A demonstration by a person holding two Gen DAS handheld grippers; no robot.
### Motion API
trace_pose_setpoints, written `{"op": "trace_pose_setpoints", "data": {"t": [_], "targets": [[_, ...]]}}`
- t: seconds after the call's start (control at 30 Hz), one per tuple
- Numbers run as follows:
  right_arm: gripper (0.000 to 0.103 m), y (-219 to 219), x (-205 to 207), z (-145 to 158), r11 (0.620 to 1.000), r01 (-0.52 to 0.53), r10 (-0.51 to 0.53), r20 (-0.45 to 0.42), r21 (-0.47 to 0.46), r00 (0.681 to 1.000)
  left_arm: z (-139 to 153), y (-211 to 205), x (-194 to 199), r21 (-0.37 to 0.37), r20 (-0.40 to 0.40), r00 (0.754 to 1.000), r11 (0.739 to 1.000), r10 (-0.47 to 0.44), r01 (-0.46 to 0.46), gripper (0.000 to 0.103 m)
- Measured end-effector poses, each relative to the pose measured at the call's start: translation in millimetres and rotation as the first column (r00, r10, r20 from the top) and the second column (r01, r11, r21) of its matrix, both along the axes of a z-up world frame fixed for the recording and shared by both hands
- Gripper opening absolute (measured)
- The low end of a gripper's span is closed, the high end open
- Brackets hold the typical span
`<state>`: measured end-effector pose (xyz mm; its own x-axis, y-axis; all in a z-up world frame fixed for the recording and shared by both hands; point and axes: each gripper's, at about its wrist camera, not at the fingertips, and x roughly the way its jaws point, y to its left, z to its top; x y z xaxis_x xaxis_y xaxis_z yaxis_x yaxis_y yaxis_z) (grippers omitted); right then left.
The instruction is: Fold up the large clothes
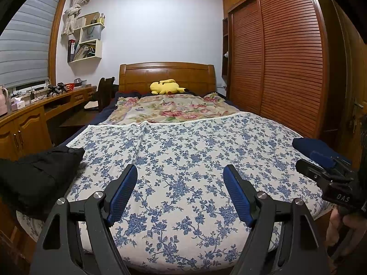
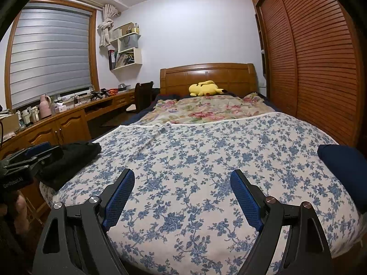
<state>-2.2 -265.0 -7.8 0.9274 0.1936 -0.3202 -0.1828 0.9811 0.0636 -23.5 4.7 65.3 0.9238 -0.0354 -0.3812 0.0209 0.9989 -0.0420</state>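
Observation:
A black garment [image 1: 36, 176] lies bunched at the bed's near left corner; it also shows in the right wrist view [image 2: 68, 160]. A folded navy garment [image 1: 314, 147] lies at the near right edge, also in the right wrist view [image 2: 344, 171]. My left gripper [image 1: 180, 171] is open and empty above the blue floral cover [image 1: 195, 151]. My right gripper [image 2: 182, 176] is open and empty over the same cover [image 2: 206, 155]. Each gripper shows at the edge of the other's view, the right one [image 1: 330, 174] by the navy garment, the left one [image 2: 29, 158] by the black garment.
A floral quilt [image 1: 174, 110] and a yellow plush toy [image 1: 165, 87] lie near the wooden headboard [image 1: 167, 71]. A wooden desk [image 1: 34, 114] with clutter runs along the left wall. A slatted wardrobe [image 1: 286, 57] stands on the right.

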Motion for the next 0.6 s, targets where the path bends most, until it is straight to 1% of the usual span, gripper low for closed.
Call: {"op": "trace_pose_setpoints", "data": {"t": [0.6], "targets": [[0.087, -1.0, 0.5, -0.6, 1.000, -0.002, 0.002, -0.002, 0.003, 1.000, -0.4, -0.2, 0.0, 0.001, -0.001, 1.000, 1.000, -0.001, 0.001, 0.078]]}}
